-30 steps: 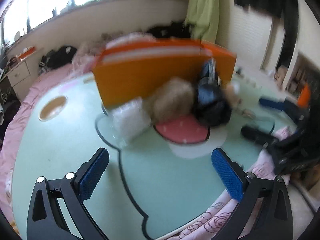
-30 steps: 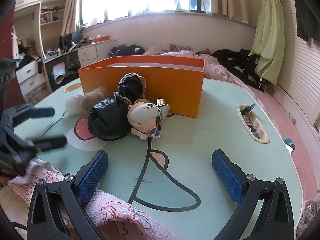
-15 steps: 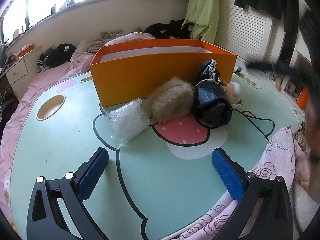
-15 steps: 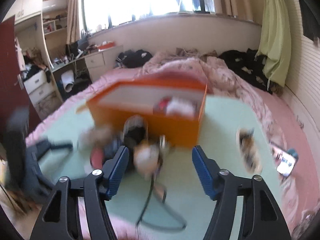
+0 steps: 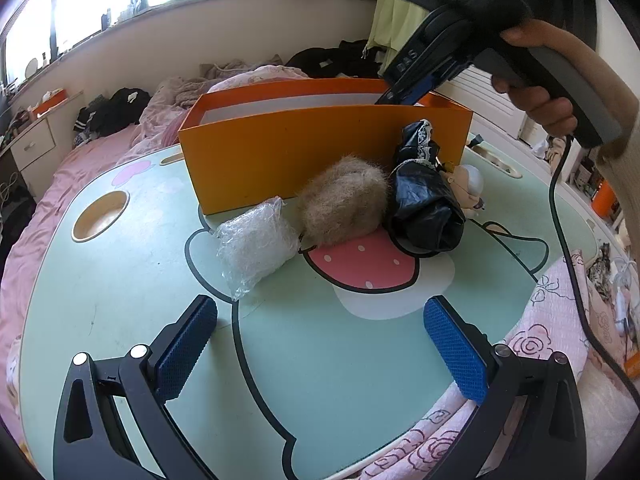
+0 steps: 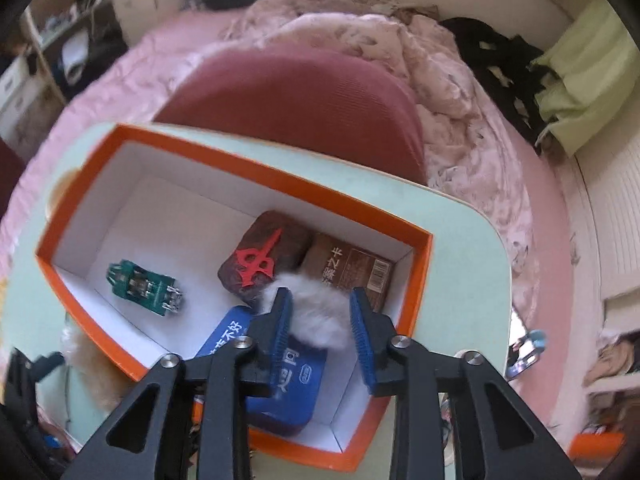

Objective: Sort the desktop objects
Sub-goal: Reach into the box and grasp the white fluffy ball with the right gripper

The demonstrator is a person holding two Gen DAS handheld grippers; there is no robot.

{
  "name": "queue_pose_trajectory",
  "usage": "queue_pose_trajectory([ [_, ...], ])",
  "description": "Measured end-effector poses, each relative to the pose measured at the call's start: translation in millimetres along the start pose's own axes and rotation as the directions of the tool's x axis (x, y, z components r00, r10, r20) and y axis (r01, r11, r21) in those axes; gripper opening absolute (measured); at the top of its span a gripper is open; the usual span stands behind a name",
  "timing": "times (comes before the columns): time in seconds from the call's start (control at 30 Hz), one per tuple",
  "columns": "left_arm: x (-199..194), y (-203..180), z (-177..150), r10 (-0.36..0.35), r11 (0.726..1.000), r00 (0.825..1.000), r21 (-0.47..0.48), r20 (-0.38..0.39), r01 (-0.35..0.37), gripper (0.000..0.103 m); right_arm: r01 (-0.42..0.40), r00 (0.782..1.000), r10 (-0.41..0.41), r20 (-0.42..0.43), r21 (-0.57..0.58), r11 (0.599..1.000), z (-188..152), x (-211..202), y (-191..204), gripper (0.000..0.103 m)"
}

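Right hand-held gripper (image 6: 320, 322): closing, soft white fluffy ball (image 6: 316, 316) between its blue pads, over the orange cardboard box (image 6: 416, 300).
Left hand-held gripper (image 5: 320, 348): spread wide, nothing in it, above the tabletop (image 5: 132, 280).

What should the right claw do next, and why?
Likely the right claw should open and lift away: its jaws are closing around white fluff already over the box, grip unclear, and the fur ball waits on the table.
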State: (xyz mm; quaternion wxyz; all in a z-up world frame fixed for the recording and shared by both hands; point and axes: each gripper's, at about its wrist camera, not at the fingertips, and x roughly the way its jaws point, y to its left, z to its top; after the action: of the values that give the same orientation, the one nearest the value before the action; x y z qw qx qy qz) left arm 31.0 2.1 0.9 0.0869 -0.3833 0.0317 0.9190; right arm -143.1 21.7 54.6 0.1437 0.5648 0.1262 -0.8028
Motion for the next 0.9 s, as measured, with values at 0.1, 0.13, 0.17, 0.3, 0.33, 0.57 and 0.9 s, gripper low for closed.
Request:
queue_pose_trajectory([
  [0.1, 0, 0, 0, 0.0, 1.0, 1.0, 0.0, 0.0, 0.0, 0.103, -0.01, 1.0, 0.009, -0.022, -0.028, 1.0, 3, 7, 4, 0.055],
  [0.13, 0, 0, 0, -0.001, 1.0, 1.0, -0.001, 0.0, 0.001, 0.103, -0.023, 0.999, 0.023, -0.024, -0.019, 1.0, 0, 7, 3, 0.053],
  [0.17, 0, 0, 0, 0.0, 1.0, 1.0, -0.001, 0.0, 0.0, 0.103, -0.045, 0.999, 0.045, -0.02, -0.012, 0.999, -3, 8, 3, 0.043],
  [0.3, 1, -1, 1, -0.001, 1.0, 1.0, -0.001, 0.0, 0.001, 0.103, -0.073, 0.997, 0.073, -0.009, 0.002, 0.997, -9, 7, 0, 0.032],
  [0.33, 1, -1, 1, 0.0, 1.0, 1.0, -0.001, 0.0, 0.0, 0.103, -0.083, 0.997, 0.083, -0.003, 0.012, 0.996, -9, 6, -3, 0.025],
  [0.57, 1, -2, 1, 0.0, 1.0, 1.0, -0.002, 0.0, 0.0, 0.103, -0.185, 0.961, 0.161, 0.225, 0.087, 0.979, -19, -58, -22, 0.002],
  [0.9, 1, -1, 1, -0.001, 1.0, 1.0, -0.003, 0.001, 0.001, 0.103, -0.035, 0.991, 0.034, 0.13, 0.007, 0.999, -7, -31, -1, 0.033],
])
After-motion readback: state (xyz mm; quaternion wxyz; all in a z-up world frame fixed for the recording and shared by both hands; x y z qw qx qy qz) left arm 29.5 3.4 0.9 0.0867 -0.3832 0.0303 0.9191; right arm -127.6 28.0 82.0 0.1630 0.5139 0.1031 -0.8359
